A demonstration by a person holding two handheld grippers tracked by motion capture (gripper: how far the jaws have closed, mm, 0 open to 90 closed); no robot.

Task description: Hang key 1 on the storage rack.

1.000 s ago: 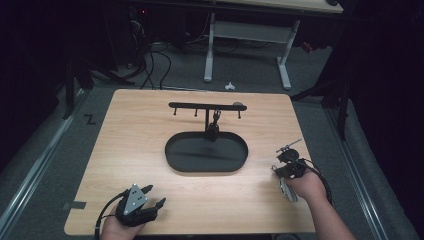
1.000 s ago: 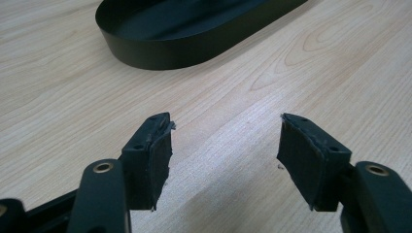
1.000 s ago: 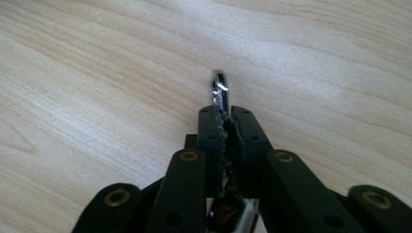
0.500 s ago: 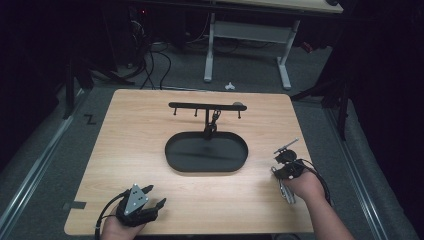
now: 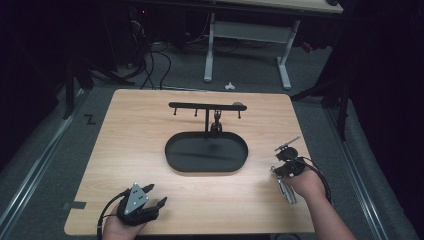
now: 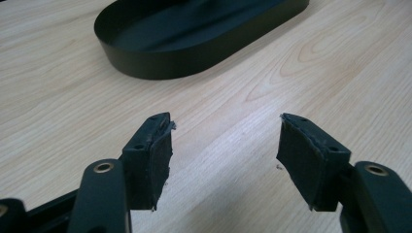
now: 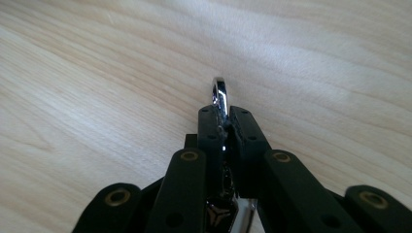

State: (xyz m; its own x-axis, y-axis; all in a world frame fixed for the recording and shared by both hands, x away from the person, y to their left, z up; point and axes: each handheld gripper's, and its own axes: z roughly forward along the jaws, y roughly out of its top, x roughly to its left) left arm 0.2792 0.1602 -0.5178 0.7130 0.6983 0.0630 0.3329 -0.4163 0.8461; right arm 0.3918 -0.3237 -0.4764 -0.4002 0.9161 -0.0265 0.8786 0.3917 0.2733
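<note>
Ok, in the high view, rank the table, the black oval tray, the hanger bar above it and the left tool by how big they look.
1. Table, clearly largest.
2. Black oval tray.
3. Hanger bar, nearly as long as the tray but very thin.
4. Left tool, which sits nearest the camera, so its look may flatter it.

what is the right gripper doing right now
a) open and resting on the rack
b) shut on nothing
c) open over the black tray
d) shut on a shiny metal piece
d: in the right gripper view the right gripper has its jaws pressed together on a shiny metal piece that pokes out past their tips, above the bare wooden table.
</note>
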